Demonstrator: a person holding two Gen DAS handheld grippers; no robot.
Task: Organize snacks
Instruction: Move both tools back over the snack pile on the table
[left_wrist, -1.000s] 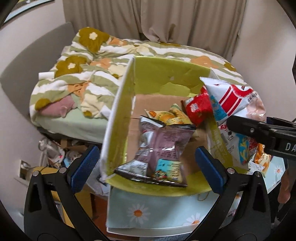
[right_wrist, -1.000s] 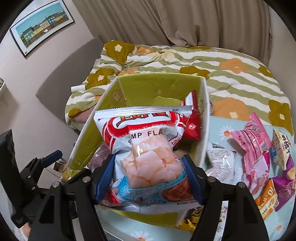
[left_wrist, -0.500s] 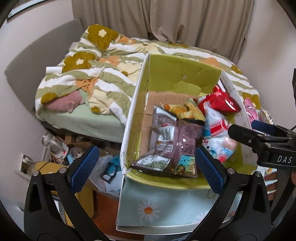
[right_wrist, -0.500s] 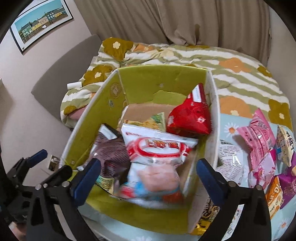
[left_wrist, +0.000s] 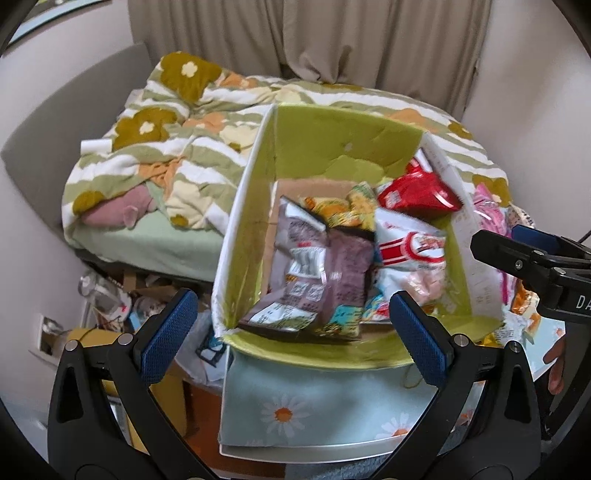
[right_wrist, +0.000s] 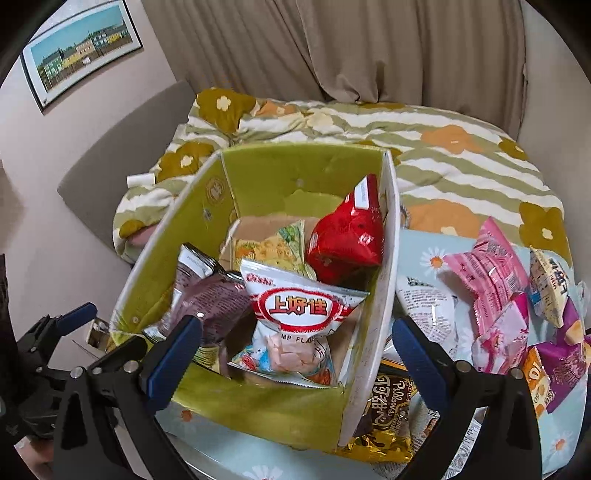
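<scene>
Green-lined box (right_wrist: 388, 236) holding the white shrimp-chip bag (right_wrist: 299, 314) beside purple and red bags, with left gripper (left_wrist: 291, 332) and right gripper (right_wrist: 295, 354) both spread wide, empty, before its near wall.

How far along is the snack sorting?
Done: four bags sit in the green box, including the shrimp chips bag and red bag. In hand: nothing; the left hand-held gripper and right hand-held gripper are open. Left: pink packs and others on the tablecloth.
</scene>
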